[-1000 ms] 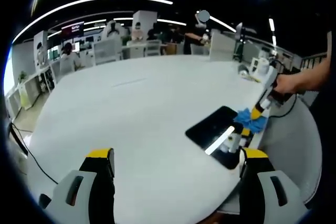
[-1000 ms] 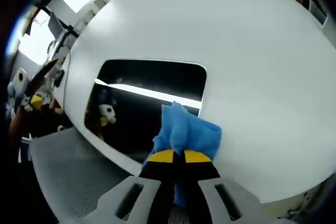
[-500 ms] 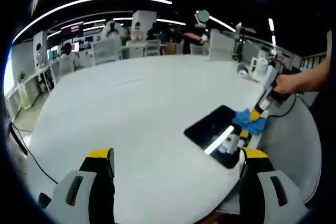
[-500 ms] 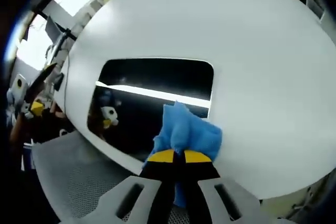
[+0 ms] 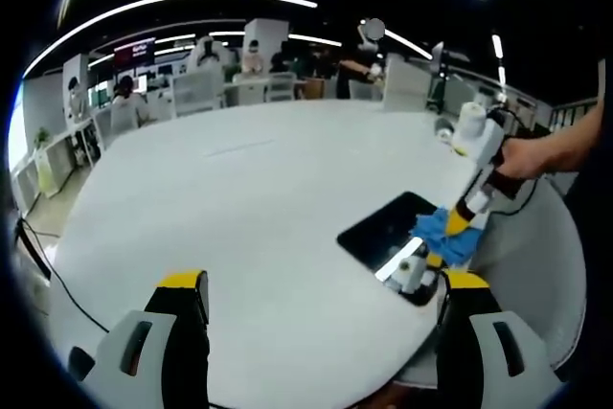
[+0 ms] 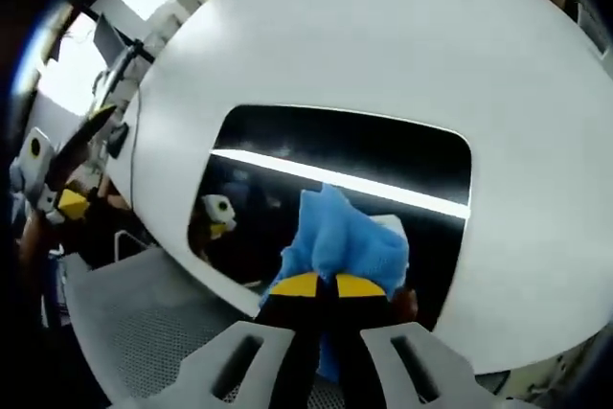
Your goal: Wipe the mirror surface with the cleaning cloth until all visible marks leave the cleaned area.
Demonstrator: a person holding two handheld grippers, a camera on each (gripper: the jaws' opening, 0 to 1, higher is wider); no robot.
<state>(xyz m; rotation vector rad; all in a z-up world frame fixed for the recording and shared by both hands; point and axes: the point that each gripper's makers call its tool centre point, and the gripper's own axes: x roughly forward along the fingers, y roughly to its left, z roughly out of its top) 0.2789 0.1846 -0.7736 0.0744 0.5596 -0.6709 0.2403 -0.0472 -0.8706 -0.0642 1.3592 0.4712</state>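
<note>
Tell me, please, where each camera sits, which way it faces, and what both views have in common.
Left gripper view: rides on the open left gripper, looks across the white table at the mirror; a hand holds the right gripper.
Right gripper view: rides on the right gripper, looks down at the mirror past the blue cloth in its jaws.
Shared: table, mirror, cloth.

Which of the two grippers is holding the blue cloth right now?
The right gripper: its jaws are shut on the blue cloth over the mirror. The left gripper is open, over the white table.
</note>
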